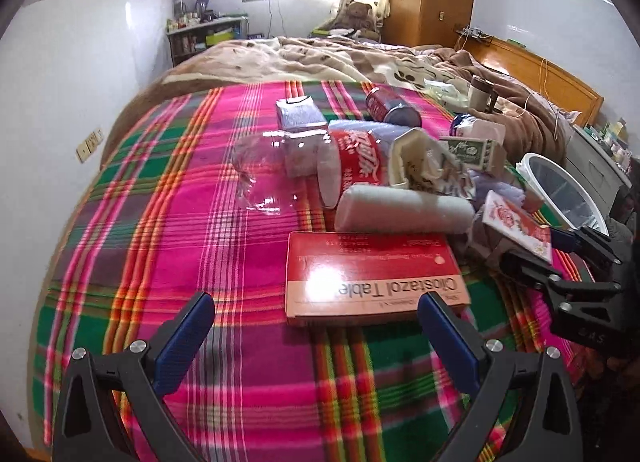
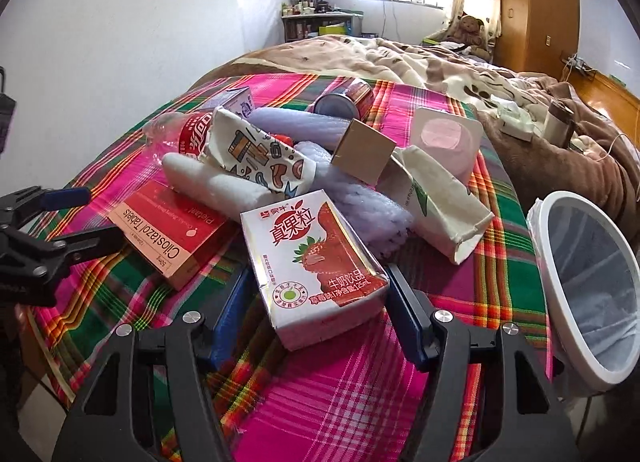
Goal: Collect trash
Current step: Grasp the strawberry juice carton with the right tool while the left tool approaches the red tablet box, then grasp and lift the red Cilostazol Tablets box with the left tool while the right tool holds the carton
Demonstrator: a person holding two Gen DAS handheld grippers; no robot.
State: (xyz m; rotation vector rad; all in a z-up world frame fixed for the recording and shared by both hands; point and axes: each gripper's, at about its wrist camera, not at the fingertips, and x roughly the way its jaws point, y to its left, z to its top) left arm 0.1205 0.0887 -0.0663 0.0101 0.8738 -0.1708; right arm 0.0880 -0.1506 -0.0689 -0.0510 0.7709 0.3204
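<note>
Between the blue fingers of the right gripper [image 2: 320, 302], at 6 o'clock of its own view, one strawberry milk carton [image 2: 316, 262] is clamped on both sides above the plaid blanket [image 2: 340, 394]. The left gripper [image 1: 316, 326] is held wide apart, with nothing between its fingers; one red Cilostazol box [image 1: 372, 278] lies just beyond them at 12 o'clock. Behind the box, one white roll [image 1: 400, 210] and one clear cola bottle [image 1: 312, 166] are seen, then one red can [image 1: 390, 104] farther away. One white-rimmed bin [image 2: 588, 294] stands at 3 o'clock. Only in the right wrist view, one brown cardboard box [image 2: 362, 152] and one pink yogurt cup [image 2: 446, 142] are shown.
</note>
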